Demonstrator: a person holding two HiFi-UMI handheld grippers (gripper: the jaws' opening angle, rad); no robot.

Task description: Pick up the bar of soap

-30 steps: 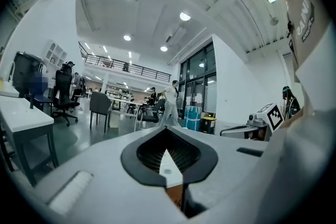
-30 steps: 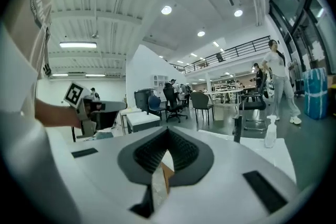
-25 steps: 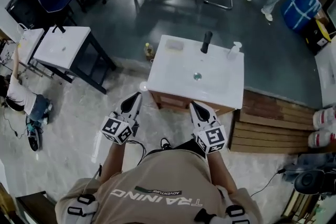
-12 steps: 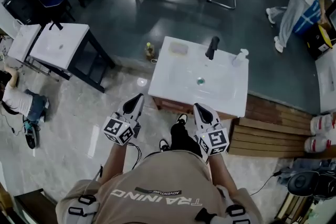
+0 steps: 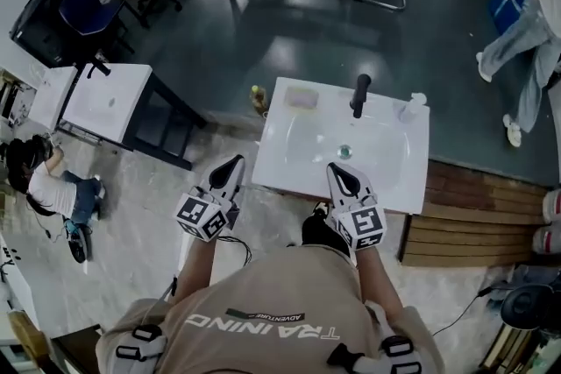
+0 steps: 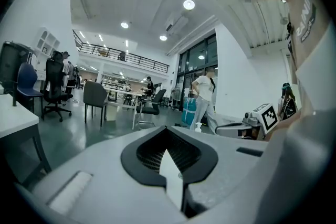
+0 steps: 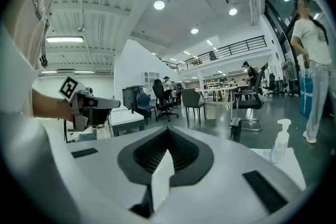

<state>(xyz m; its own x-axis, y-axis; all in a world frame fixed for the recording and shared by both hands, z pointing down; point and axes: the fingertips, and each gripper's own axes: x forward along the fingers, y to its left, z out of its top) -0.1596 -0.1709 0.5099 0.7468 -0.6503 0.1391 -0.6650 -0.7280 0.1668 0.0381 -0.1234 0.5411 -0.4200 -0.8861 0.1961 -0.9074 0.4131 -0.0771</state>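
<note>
**A:** What do we take as the carrying surface?

**B:** We take the white washstand [image 5: 280, 162] with its sunken basin. All positions below refer to its edges and corners.

**A:** How do we read the two grippers?

**B:** We read the left gripper [image 5: 233, 164] as clenched, jaws together with nothing between them. It hangs over the floor just beside the washstand's left edge, near the near-left corner. The right gripper [image 5: 334, 171] is likewise clenched and empty. Its tip lies over the middle of the near edge.

**A:** Which fixtures do we record?

**B:** We record a black tap [image 5: 359, 94] standing upright at the middle of the far edge.

**A:** Where do we locate the task item?

**B:** We locate the bar of soap [image 5: 301, 97] lying flat at the far-left corner, well apart from both grippers and touched by neither.

**A:** What else do we list?

**B:** We list a clear pump bottle [image 5: 412, 108] at the far-right corner. The drain [image 5: 344, 151] sits at the basin's centre, between the tap and the right gripper.
</note>
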